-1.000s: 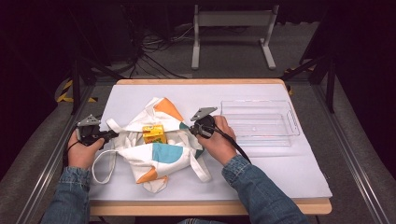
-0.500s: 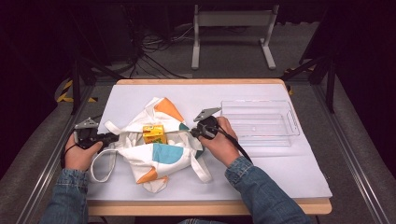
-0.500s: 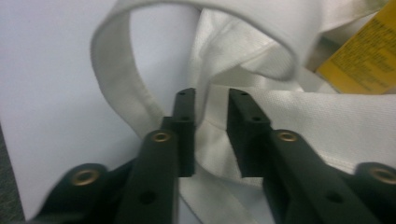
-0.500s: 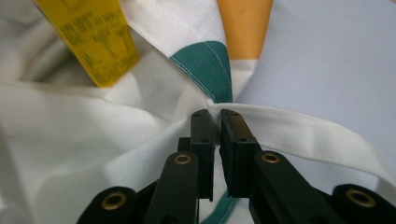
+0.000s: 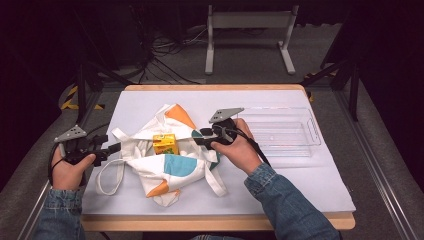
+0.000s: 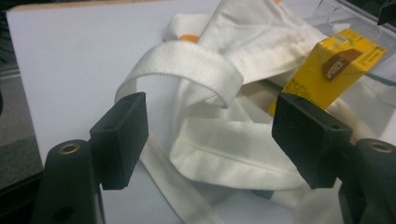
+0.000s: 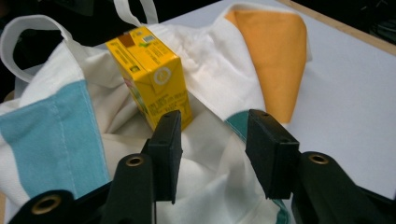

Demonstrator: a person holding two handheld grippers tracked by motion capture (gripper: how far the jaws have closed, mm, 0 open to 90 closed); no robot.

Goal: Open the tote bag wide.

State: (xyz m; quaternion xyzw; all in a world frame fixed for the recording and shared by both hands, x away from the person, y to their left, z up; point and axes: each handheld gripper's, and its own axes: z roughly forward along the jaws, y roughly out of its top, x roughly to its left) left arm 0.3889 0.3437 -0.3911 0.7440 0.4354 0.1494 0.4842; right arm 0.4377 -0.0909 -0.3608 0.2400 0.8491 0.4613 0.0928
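A white tote bag [image 5: 170, 165] with orange and blue patches lies crumpled on the white mat [image 5: 300, 185]. A yellow juice carton [image 5: 165, 143] stands in its open mouth. My left gripper [image 5: 117, 147] is at the bag's left edge. Its jaws have just been opening and now stand wide, with a bag strap [image 6: 187, 65] lying free beyond them. My right gripper [image 5: 192, 140] is at the bag's right side, just right of the carton [image 7: 154, 79]. Its jaws have also just been opening. Bag cloth [image 7: 210, 177] lies loose under the gap, not pinched.
A clear plastic tray [image 5: 280, 131] sits on the mat to the right of my right hand. A long strap loop [image 5: 107, 175] trails off the bag toward the mat's near left corner. Dark floor, cables and a metal stand lie beyond the table.
Both grippers have opened and let go of the bag's edges. My left hand has drawn back to the left and lifted. My right hand has lifted slightly.
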